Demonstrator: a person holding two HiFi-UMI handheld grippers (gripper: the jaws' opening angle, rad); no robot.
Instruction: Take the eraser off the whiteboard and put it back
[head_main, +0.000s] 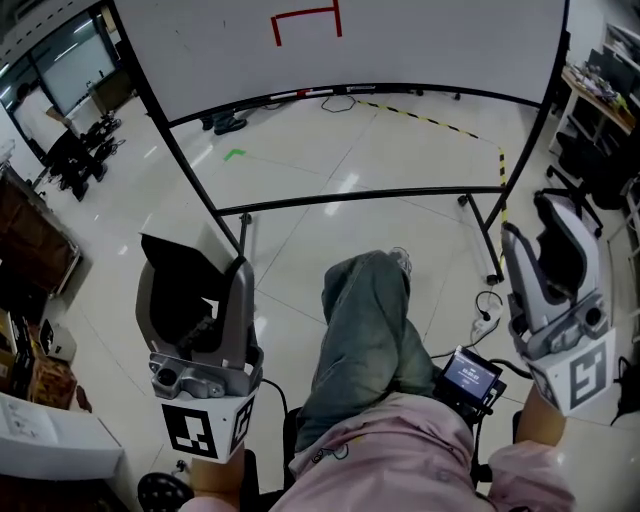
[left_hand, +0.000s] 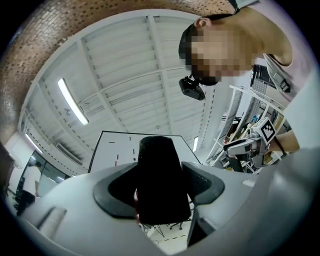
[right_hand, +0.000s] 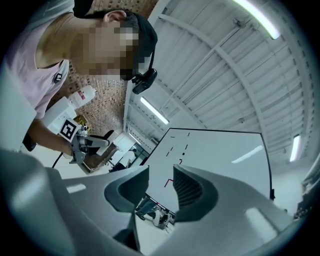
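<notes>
A black eraser (head_main: 180, 285) stands between the jaws of my left gripper (head_main: 192, 268), which is shut on it at the lower left of the head view. In the left gripper view the eraser (left_hand: 159, 170) fills the gap between the jaws of the left gripper (left_hand: 160, 184), its end sticking out past them. My right gripper (head_main: 542, 235) is raised at the right, open and empty; its own view shows the right gripper (right_hand: 160, 187) with bare jaws. The whiteboard (head_main: 400, 40), with a red mark (head_main: 306, 22), stands well ahead, apart from both grippers.
The whiteboard's black tube stand (head_main: 360, 196) crosses the glossy floor in front of me. My jeans leg (head_main: 370, 330) is stretched out at the centre, with a small screen device (head_main: 470, 378) beside it. Chairs and a person (head_main: 45, 125) are at far left, and shelving (head_main: 600, 95) at far right.
</notes>
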